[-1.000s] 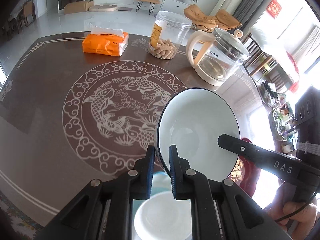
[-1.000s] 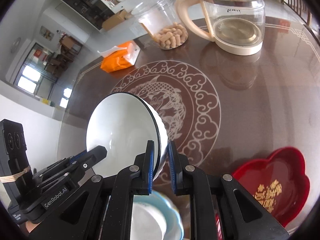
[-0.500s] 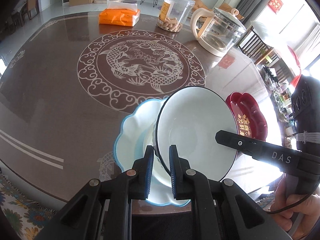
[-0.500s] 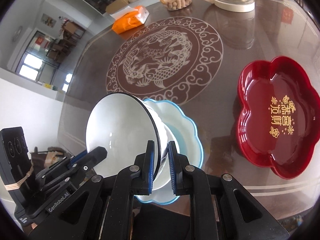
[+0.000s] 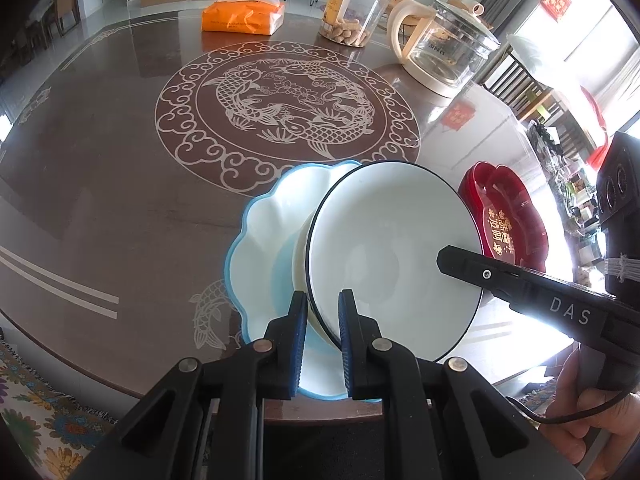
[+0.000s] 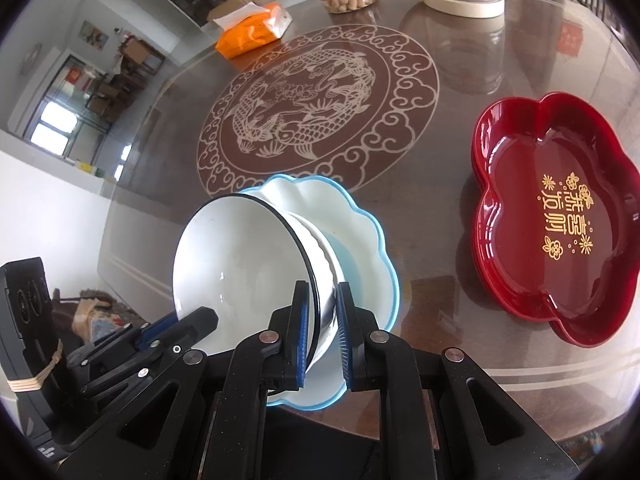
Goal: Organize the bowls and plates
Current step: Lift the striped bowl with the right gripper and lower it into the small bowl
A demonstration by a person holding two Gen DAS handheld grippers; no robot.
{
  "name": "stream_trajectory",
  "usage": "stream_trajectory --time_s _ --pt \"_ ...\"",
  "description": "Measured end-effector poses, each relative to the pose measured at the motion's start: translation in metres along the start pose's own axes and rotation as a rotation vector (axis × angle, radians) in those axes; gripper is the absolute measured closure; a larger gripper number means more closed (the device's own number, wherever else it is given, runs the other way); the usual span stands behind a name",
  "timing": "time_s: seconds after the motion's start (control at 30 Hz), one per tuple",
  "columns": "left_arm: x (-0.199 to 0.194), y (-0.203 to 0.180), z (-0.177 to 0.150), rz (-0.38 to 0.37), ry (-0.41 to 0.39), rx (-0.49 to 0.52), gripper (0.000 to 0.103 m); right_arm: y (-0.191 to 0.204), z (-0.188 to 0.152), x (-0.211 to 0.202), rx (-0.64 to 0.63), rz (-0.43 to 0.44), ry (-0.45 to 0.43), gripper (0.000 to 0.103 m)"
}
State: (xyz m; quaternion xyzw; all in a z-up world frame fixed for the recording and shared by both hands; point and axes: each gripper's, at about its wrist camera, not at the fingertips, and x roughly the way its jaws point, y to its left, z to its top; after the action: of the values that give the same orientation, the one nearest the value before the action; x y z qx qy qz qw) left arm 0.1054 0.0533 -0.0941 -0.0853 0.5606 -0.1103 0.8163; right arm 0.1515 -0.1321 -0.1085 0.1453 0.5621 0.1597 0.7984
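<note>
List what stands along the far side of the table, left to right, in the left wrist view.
Orange tissue pack → clear jar of snacks → glass kettle with cream handle.

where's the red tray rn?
The red tray lies flat on the table's near edge, on the right in the right wrist view, just right of the blue-rimmed plate and apart from it.

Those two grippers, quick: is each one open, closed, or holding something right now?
Left gripper: closed on the near rim of the white bowl.
Right gripper: closed on the same bowl's opposite rim, above the blue-edged plate.
</note>
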Motion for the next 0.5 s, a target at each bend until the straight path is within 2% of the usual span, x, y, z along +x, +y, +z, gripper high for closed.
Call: stream_trajectory --time_s 0.17,0.4,0.5 --pt "0.001 -0.005 0.0 0.045 -0.016 0.03 0.087 0.007 -0.003 0.001 -0.052 -0.039 -0.025 0.087" --pt "-0.002 -0.007 0.002 0.065 -0.024 0.052 0.087 0.016 -0.006 0.002 -0.133 -0.096 -0.069 0.087" --pt "-0.01 -0.004 0.006 0.071 -0.064 0.048 0.087 0.018 -0.007 -0.001 -0.16 -0.1 -0.103 0.084"
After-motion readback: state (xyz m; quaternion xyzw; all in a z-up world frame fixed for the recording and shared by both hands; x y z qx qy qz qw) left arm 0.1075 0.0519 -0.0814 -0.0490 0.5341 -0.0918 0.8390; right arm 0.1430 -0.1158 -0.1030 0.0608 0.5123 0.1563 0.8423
